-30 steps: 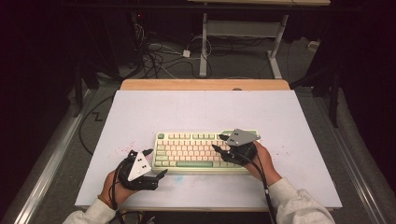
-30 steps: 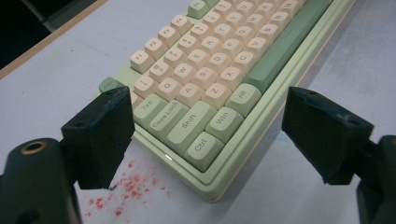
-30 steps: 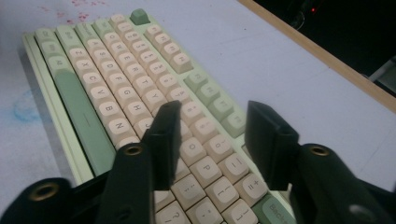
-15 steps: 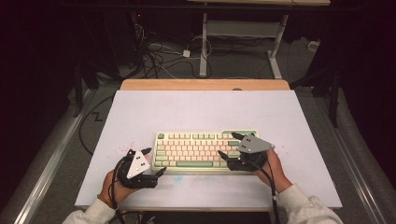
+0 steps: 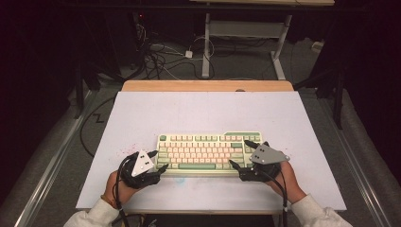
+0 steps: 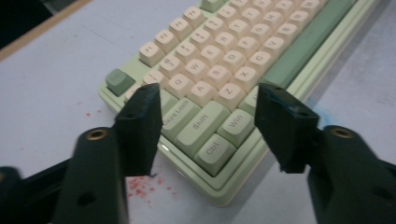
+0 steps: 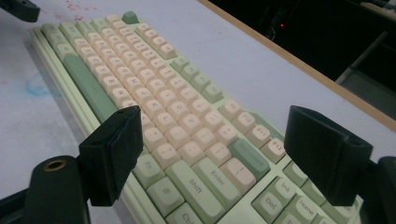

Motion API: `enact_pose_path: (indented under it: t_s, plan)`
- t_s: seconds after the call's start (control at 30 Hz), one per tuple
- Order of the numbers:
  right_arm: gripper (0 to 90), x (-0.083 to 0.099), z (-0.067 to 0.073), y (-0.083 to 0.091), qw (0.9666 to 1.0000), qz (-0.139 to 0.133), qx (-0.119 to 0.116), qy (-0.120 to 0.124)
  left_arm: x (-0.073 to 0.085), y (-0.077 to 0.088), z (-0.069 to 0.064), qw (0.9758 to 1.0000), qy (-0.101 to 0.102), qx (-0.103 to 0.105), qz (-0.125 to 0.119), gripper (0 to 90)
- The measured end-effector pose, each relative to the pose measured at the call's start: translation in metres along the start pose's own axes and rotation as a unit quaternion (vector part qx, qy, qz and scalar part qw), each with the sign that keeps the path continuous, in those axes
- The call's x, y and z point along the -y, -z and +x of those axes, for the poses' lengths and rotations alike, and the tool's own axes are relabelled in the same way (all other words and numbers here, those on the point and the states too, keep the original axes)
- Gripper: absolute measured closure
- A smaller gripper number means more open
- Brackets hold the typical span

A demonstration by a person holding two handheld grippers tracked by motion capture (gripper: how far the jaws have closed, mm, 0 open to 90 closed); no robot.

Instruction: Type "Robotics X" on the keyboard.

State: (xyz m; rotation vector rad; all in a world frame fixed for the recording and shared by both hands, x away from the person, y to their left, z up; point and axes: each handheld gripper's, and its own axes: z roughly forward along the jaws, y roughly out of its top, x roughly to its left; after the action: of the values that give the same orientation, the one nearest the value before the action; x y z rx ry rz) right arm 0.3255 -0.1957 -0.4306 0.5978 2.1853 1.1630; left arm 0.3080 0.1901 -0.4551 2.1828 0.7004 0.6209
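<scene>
The high view looked forward and down from above the person's side, taking in the whole tabletop (image 5: 142,118). The left gripper view sat low and close at the keyboard's (image 6: 219,65) left end, looking across its keys. The right gripper view sat equally close at the right end. All three shared the keyboard.

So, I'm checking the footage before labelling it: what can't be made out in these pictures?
- Cream and green mechanical keyboard: key legends too small in the high view.
- Its near left corner, left gripper view: whether the left gripper pads touch it, their tips hide the contact.
- Its right end, right gripper view: cut off by the bottom edge and hidden behind the right gripper pad.
</scene>
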Motion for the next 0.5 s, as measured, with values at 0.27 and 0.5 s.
enact_pose_path:
  t_s: [0.27,0.5]
  plan:
    - [20.4,0.009,0.004,0.009,0.9999,0.01,0.001,0.005,-0.011,-0.004,-0.001,0.9995,-0.001,0.028,0.013,85.3]
    - [20.5,0.014,0.006,0.016,0.9998,0.018,0.0,0.004,-0.031,-0.015,0.003,0.9994,0.007,0.032,0.013,87.7]
